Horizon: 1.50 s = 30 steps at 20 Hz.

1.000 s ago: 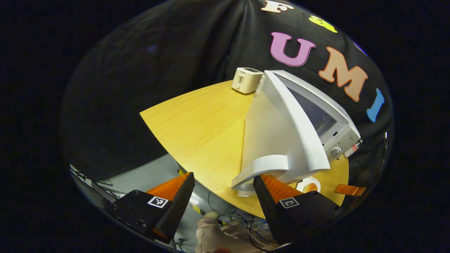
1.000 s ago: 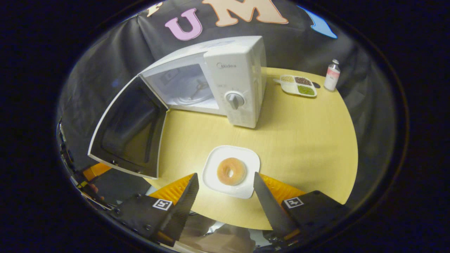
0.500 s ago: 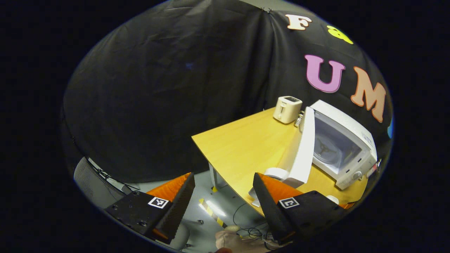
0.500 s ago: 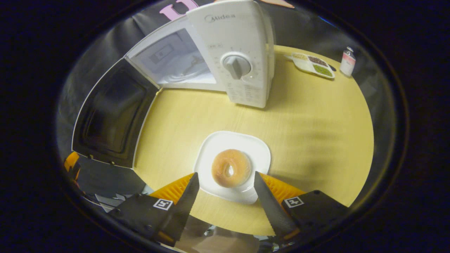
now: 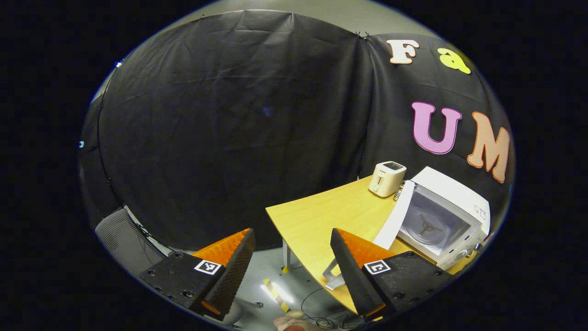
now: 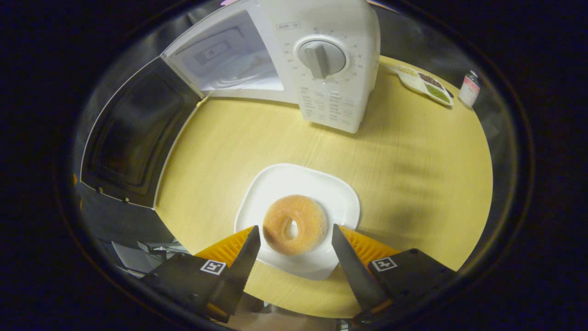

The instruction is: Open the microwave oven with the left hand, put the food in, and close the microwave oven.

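The right gripper (image 6: 292,236) hangs above the yellow wooden table (image 6: 413,184), its fingers spread wide on either side of a sugared doughnut (image 6: 295,224) that lies on a white square plate (image 6: 298,184). Behind the plate stands the white microwave oven (image 6: 330,59), its door (image 6: 133,138) swung open to the left. Far right sit a divided tray (image 6: 425,82) and a small bottle (image 6: 469,88).

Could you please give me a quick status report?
Both grippers open, empty. Right gripper over doughnut on plate. Microwave door open; path clear.
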{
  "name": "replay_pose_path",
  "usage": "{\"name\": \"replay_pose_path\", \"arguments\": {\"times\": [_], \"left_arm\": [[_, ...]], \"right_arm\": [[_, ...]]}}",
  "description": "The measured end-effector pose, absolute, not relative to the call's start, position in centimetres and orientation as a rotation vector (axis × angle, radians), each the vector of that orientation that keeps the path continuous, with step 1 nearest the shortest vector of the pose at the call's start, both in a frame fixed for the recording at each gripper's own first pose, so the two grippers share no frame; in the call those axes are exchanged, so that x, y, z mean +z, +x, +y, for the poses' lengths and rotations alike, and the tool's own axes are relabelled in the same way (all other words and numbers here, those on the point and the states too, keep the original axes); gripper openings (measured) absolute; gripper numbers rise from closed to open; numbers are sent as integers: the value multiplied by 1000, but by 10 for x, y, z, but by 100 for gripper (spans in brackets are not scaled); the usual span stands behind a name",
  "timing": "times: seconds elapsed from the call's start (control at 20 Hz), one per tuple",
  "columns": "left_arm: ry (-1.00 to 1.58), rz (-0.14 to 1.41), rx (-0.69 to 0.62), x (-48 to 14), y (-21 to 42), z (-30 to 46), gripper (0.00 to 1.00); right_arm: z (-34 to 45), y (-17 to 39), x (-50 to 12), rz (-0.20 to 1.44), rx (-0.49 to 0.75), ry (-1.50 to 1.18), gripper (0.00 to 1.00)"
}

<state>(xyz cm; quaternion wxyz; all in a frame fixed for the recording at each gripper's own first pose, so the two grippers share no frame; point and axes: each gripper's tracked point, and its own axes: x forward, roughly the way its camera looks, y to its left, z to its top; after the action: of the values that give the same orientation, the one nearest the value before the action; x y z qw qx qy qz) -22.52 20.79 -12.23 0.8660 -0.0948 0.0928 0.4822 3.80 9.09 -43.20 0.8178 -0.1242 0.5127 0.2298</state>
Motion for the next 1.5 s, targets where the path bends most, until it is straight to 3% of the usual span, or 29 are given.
{"name": "replay_pose_path", "arguments": {"times": [0.25, 0.4, 0.75, 1.0, 1.4, 1.5], "left_arm": [[-132, 196, 963, -114, -198, 219, 97], [-84, 221, 902, -114, -176, 239, 94], [-12, 264, 705, -122, -116, 300, 98], [-5, 286, 545, -135, -76, 326, 97], [43, 308, 410, -141, -40, 359, 97], [30, 309, 392, -147, -36, 360, 97]], "right_arm": [[95, 40, -439, 1085, 495, -313, 87], [94, 39, -438, 1089, 448, -319, 75], [132, 3, -410, 1053, 316, -203, 75], [212, -12, -379, 977, 328, -28, 75], [330, 39, -335, 803, 349, 342, 75], [349, 63, -321, 735, 339, 443, 81]]}}
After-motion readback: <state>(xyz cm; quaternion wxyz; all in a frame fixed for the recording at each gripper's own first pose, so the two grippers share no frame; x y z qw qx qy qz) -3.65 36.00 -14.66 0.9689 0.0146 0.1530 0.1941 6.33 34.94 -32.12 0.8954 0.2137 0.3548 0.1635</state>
